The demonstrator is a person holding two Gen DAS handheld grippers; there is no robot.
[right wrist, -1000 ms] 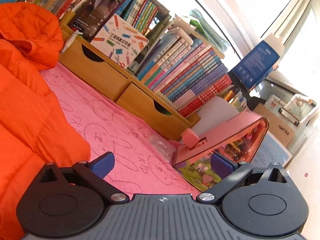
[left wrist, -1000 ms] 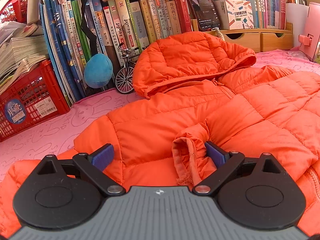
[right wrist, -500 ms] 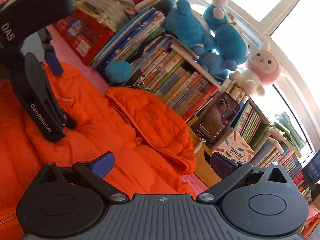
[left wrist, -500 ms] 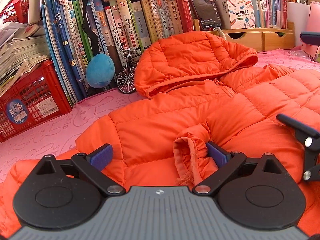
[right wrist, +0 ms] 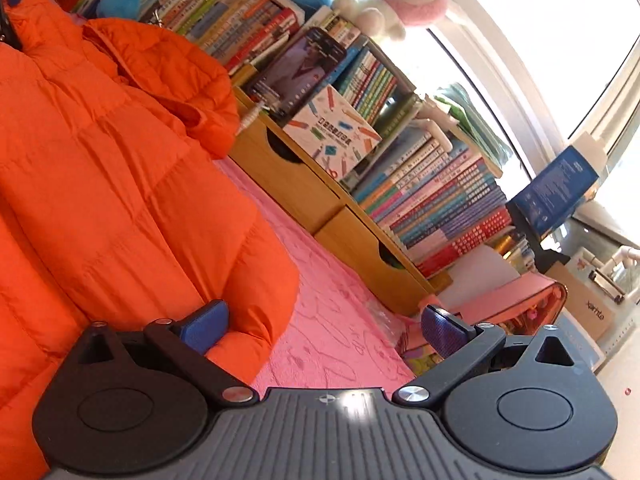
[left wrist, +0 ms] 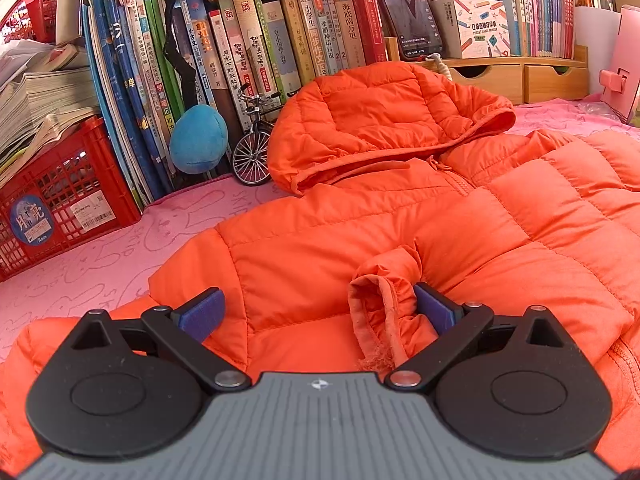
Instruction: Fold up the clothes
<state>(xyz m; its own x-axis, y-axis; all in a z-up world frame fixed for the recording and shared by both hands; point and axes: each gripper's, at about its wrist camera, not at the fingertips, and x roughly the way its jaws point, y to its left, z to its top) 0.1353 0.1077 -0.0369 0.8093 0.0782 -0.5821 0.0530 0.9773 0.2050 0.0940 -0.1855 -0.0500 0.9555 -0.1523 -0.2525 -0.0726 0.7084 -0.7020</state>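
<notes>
Left wrist view: the left gripper [left wrist: 318, 306] sits low over the orange puffer jacket [left wrist: 400, 216], fingers spread wide, much as half a second ago. The rolled sleeve cuff [left wrist: 380, 300] lies against the inner face of the right-hand finger [left wrist: 434, 308], touching it but not pinched; the other finger [left wrist: 202, 310] rests over the jacket's front panel. The black gripper part that cut into the right edge of this view half a second ago is gone.

Right wrist view: the scene has swung since half a second ago. The other gripper no longer fills the left side; only a dark sliver shows at the top left corner. The right gripper [right wrist: 324, 330] now points toward the wooden drawer unit [right wrist: 320, 200] and the row of books [right wrist: 436, 200], fingers wide apart and holding nothing. Its left-hand finger [right wrist: 204, 326] is just beside the jacket's puffed edge [right wrist: 264, 280]; the gap between the fingers frames bare pink cloth [right wrist: 332, 320].

The jacket lies spread on the pink rabbit-print cloth covering the worktop, front side up, quilted in horizontal bands. Its hood [left wrist: 384, 120] lies toward the books, beside a small model bicycle [left wrist: 254, 148]. A zipper line [left wrist: 460, 184] runs down below the hood. The cuff's edge is frayed
</notes>
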